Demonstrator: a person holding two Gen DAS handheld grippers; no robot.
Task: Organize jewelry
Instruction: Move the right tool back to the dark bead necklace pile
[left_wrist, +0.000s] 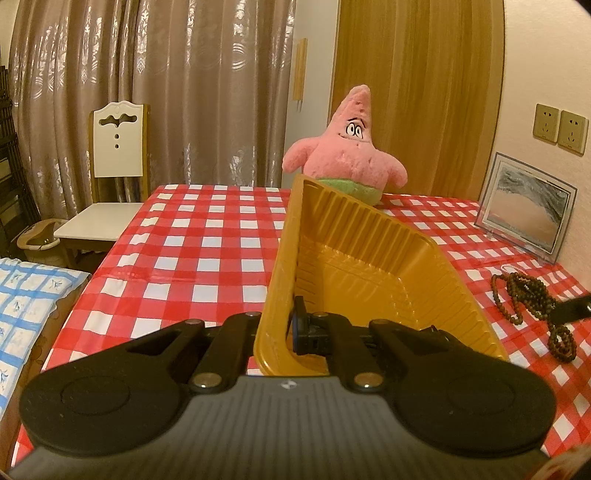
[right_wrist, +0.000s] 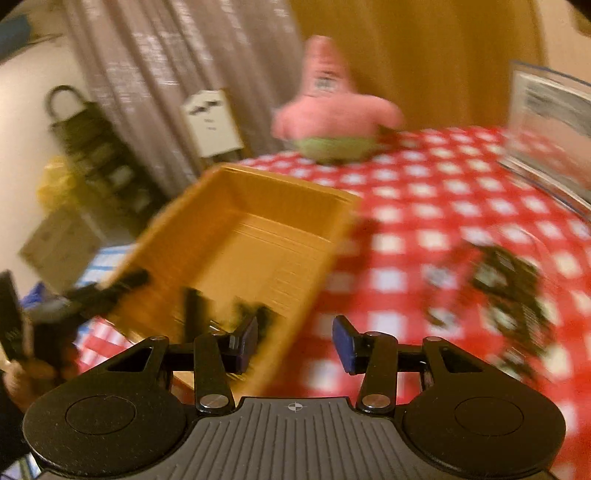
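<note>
Presently, the left gripper (left_wrist: 291, 328) is clamped on the near rim of a ribbed, mustard-yellow plastic tray (left_wrist: 369, 258), one blue-padded finger inside the wall, the other hidden behind it. The tray stands tilted, its left wall raised steeply, its right edge low toward the red-and-white checked tablecloth (left_wrist: 192, 258); whether that edge touches the cloth cannot be told. No jewelry shows inside it.

In the right wrist view the right gripper (right_wrist: 295, 343) has its blue pads apart at a moderate gap, nothing between them, over the cloth just right of the tray's near corner. That whole view is smeared by motion. At its far left edge the left gripper and the hand holding it are only dark blurs.

Right of the tray, lying on the cloth, is a long string of dark brown wooden beads (left_wrist: 532, 299), bunched in loops. A black part at the right margin of the left wrist view overlaps it and is cut off by the frame; in the right view the beads are a dark smudge.

Farther right stands a clear-framed sand picture (left_wrist: 528, 210), partly cut off in the right view. At the far table edge sits a pink star-shaped plush toy (left_wrist: 351, 147), its base hidden behind the tray's raised corner. Beyond the table at the left stands a white-backed wooden chair (left_wrist: 118, 147) before grey patterned curtains (left_wrist: 166, 74).
</note>
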